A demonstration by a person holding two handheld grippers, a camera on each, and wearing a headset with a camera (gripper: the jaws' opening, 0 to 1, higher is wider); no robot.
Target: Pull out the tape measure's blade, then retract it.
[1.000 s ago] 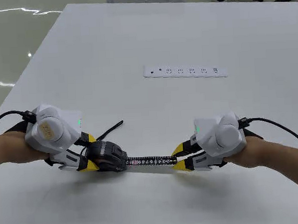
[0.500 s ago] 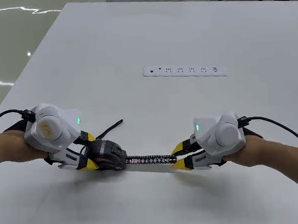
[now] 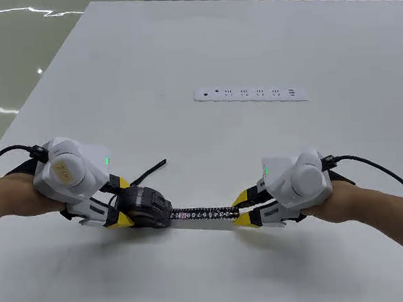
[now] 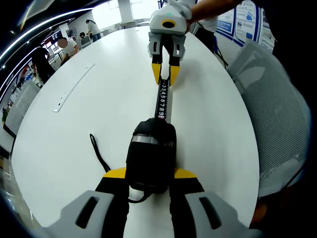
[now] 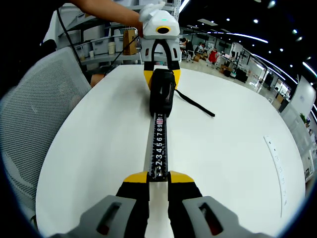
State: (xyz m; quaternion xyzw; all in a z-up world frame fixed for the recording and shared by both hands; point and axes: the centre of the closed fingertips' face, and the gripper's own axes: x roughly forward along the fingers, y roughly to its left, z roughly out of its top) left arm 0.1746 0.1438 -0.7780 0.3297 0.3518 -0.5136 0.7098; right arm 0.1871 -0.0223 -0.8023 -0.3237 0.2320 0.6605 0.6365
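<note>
left gripper [image 3: 125, 203] jaws clamp the tape measure case [image 3: 145, 208]. right gripper [image 3: 241, 210] jaws pinch the blade [image 3: 201, 212] end, short length out.

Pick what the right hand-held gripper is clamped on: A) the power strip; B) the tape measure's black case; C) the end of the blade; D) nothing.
C: in the right gripper view the right hand-held gripper pinches the end of the blade between its yellow-tipped jaws, while the left hand-held gripper holds the case.
</note>
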